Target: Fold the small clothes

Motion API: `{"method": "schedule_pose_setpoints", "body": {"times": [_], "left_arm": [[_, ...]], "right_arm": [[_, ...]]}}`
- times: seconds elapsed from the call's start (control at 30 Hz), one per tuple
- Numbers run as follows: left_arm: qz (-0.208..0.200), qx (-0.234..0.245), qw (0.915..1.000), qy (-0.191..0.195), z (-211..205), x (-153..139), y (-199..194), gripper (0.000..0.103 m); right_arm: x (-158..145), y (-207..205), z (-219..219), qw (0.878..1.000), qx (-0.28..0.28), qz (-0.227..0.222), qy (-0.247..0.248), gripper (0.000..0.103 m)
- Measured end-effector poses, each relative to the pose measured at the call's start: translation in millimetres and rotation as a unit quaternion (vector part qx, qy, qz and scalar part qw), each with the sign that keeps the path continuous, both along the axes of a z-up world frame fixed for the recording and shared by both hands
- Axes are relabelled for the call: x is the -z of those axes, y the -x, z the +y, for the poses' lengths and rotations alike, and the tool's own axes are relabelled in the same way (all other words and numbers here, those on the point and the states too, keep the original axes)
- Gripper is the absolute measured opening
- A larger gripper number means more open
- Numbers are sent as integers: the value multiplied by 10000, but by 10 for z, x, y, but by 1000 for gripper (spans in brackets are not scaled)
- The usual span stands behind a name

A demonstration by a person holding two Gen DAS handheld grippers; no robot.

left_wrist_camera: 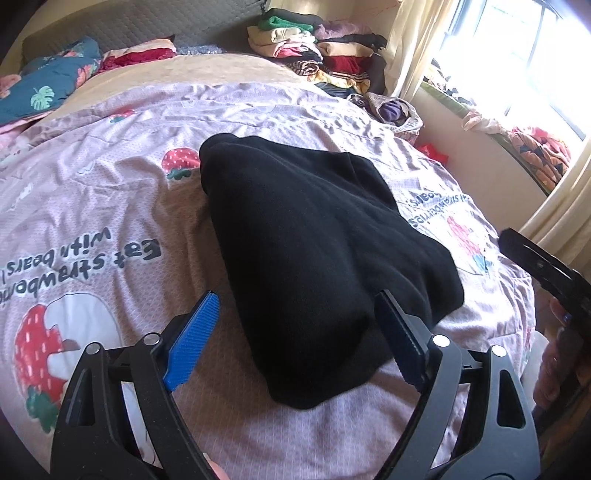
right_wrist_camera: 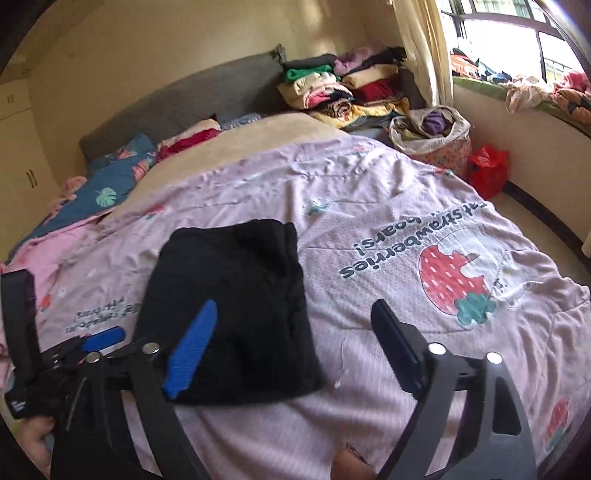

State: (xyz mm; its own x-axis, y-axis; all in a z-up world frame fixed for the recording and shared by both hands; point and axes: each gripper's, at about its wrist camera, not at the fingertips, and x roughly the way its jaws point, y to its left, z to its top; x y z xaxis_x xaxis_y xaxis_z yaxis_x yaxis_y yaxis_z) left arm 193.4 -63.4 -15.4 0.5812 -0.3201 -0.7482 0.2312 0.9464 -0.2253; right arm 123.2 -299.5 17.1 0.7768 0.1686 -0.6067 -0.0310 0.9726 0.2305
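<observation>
Wide-open left hand-held gripper straddles folded black garment, apparently lengthwise toward the headboard

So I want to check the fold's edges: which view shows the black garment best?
The right wrist view: the folded black garment shows nearly whole, only a blue finger overlapping it. In the left wrist view it looms closer, its near edge partly behind the gripper.
</observation>
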Motion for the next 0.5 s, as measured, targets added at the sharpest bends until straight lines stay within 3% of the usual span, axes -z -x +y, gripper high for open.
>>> {"method": "schedule_pose_setpoints", "body": {"times": [0.1, 0.2, 0.5], "left_arm": [[-42, -3, 10000, 31, 17, -66, 78, 84], [-95, -11, 9999, 64, 49, -143, 163, 93], [-134, -14, 9996, 260, 174, -360, 435, 93]], "right_arm": [[-96, 153, 43, 9999, 21, -108, 62, 92], [-167, 294, 71, 9998, -3, -189, 40, 94], [-343, 724, 141, 9994, -135, -296, -100, 98]]}}
